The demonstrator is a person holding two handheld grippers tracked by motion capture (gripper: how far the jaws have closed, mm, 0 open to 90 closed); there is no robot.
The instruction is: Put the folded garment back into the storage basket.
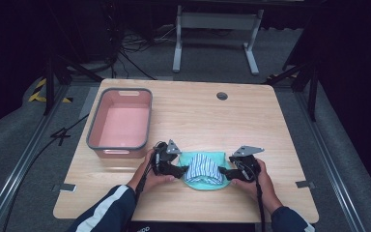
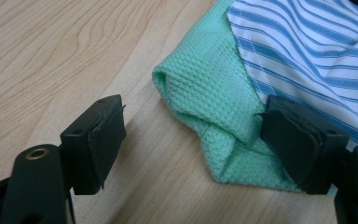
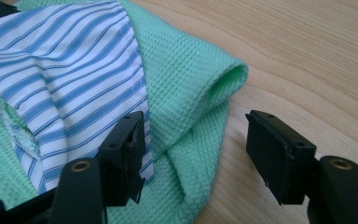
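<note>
A folded mint-green waffle cloth lies near the table's front edge, with a blue-and-white striped cloth bunched on top. My left gripper is at the cloths' left side and stands open; its jaws straddle the green cloth's folded corner, one pad resting on the fabric. My right gripper is at the right side, also open, its jaws either side of the green cloth's rolled edge, with the striped cloth by the left pad.
A pink bin with a grey rim stands empty at the table's left, just behind my left hand. A round cable hole sits near the far edge. Bare wood spreads across the middle and right.
</note>
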